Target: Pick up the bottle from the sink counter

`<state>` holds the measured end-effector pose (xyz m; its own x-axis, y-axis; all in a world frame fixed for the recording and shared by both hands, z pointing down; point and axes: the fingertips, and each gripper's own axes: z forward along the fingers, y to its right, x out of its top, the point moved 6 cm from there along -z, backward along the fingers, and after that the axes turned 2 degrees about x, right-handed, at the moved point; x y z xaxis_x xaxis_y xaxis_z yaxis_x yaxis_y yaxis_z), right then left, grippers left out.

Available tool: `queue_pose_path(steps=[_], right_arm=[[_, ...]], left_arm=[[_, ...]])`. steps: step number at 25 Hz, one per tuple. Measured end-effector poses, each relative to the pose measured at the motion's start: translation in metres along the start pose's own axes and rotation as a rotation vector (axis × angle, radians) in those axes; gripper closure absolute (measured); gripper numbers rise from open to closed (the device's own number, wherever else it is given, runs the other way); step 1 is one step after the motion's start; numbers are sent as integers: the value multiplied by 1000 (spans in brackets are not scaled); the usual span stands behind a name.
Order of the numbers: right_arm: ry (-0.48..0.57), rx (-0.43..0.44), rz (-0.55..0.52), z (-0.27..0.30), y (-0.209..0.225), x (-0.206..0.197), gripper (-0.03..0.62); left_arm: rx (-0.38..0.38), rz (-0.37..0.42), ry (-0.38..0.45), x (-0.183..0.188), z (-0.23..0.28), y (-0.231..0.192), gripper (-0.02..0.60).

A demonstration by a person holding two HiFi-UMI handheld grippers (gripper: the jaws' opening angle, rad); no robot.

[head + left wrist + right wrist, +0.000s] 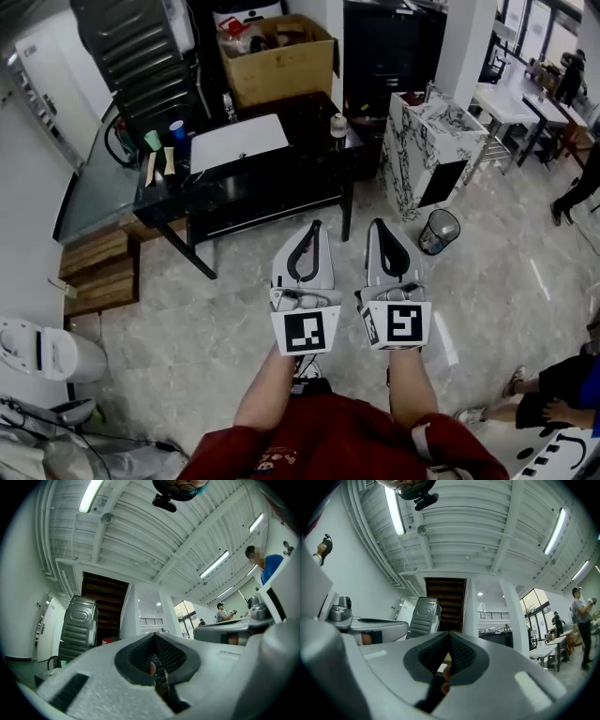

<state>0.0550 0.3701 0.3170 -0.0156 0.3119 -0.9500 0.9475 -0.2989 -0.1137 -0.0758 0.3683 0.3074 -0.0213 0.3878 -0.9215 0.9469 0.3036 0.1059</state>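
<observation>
A black counter (253, 192) with a white sink basin (238, 142) stands ahead of me across the floor. On its left end stands a small blue bottle (177, 130), beside a green item (152, 141). A small pale jar (338, 125) sits at its right end. My left gripper (315, 230) and right gripper (376, 226) are held side by side over the floor, short of the counter, both shut and empty. In the left gripper view the tips (153, 633) meet, as do those in the right gripper view (449, 633); both views tilt up toward the ceiling.
A cardboard box (277, 58) and a grey ribbed appliance (141, 47) stand behind the counter. A marble-patterned cabinet (433, 141) and a wire waste bin (438, 231) are to the right, wooden steps (98, 272) to the left. People stand and sit at the right.
</observation>
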Motion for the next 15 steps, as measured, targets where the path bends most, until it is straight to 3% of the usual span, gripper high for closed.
queue_pose_path(steps=[15], right_arm=[[-27, -53, -18, 111, -20, -33, 591]], left_arm=[[-27, -62, 6, -43, 77, -92, 581]])
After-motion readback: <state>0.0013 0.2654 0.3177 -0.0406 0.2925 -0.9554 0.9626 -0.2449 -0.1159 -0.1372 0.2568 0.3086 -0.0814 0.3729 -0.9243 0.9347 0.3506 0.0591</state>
